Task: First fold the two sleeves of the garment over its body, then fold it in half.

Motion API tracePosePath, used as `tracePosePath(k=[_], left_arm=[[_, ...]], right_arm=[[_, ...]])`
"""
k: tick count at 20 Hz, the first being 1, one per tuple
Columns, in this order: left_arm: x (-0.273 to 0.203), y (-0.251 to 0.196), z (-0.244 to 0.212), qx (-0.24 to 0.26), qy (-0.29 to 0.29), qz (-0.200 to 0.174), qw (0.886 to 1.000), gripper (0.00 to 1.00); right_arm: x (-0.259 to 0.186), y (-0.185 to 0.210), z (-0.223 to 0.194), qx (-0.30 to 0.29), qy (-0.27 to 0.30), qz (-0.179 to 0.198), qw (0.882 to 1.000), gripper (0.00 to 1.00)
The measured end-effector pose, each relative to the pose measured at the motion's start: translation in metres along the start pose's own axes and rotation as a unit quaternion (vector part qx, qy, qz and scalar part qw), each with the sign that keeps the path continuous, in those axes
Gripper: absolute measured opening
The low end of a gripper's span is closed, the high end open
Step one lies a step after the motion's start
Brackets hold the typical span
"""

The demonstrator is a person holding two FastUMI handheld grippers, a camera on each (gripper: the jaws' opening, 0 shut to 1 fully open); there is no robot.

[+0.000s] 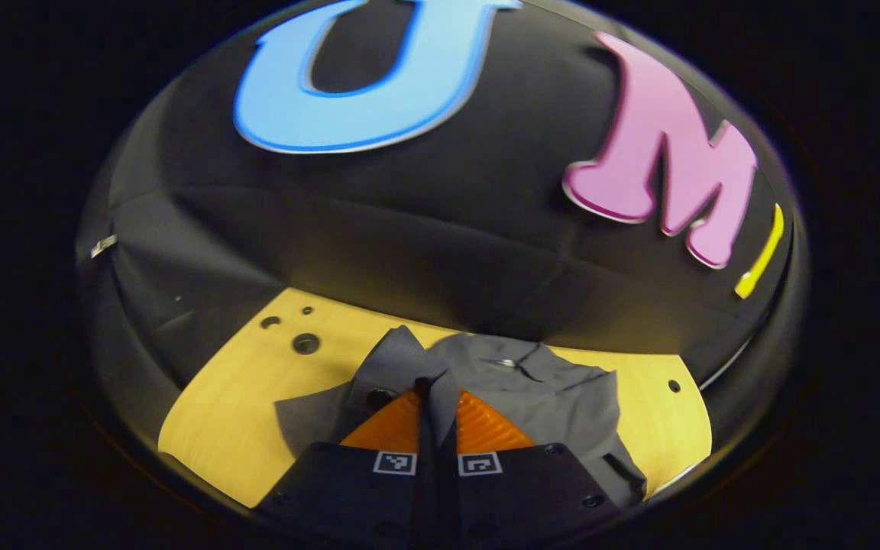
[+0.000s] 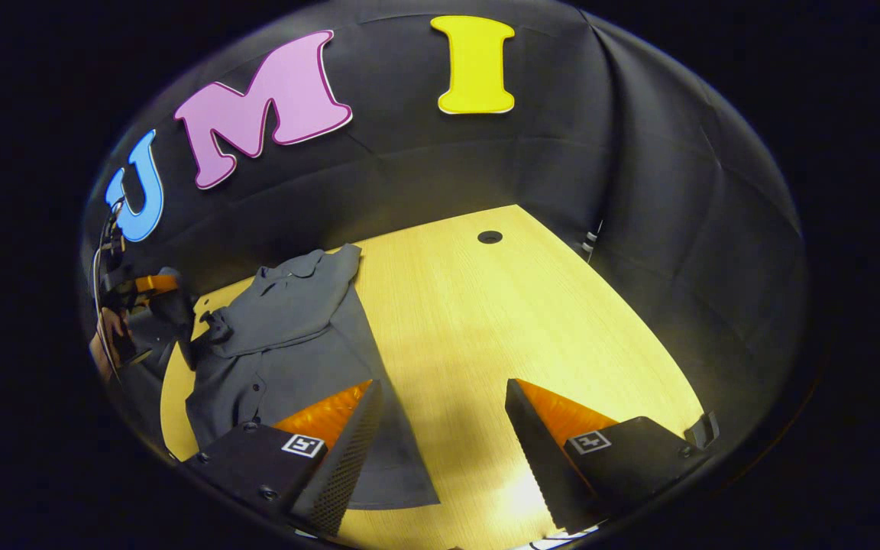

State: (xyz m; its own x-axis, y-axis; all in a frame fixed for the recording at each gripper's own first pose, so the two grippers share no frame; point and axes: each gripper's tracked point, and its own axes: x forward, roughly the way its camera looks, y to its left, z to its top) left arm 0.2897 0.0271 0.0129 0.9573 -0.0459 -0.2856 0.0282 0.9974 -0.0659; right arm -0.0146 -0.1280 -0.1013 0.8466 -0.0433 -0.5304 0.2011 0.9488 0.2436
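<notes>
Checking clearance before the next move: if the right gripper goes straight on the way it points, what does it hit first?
Probably the bare wooden table: the open right gripper aims past the grey shirt, which lies to its left. Depth is unclear.

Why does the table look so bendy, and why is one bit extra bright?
In both views the fisheye lens curves the table's edges. In the right gripper view, glare brightens the wood near the right gripper, whose open fingers cast shadows. In the left gripper view, the shirt, pinched by the left gripper, shades the wood beside it.
</notes>
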Motion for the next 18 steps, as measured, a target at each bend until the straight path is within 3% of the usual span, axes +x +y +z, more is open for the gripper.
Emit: tracePosePath(k=[1,7,11,18], left_arm=[[0.007,-0.022,-0.002,0.006,0.003,-0.015,1.000,0.02],[0.038,-0.123,-0.036,0.018,0.038,-0.077,0.996,0.06],[0.056,-0.164,-0.065,0.022,0.069,-0.095,0.993,0.02],[0.082,-0.220,-0.098,0.061,0.093,-0.124,0.986,0.08]], right_arm=[[0.001,-0.001,0.000,0.000,0.000,0.002,1.000,1.00],[0.013,-0.019,0.002,0.006,0.002,-0.001,1.000,1.00],[0.019,-0.035,0.000,0.011,0.008,-0.006,1.000,1.00],[0.024,-0.056,-0.007,0.018,0.023,-0.016,0.999,1.00]])
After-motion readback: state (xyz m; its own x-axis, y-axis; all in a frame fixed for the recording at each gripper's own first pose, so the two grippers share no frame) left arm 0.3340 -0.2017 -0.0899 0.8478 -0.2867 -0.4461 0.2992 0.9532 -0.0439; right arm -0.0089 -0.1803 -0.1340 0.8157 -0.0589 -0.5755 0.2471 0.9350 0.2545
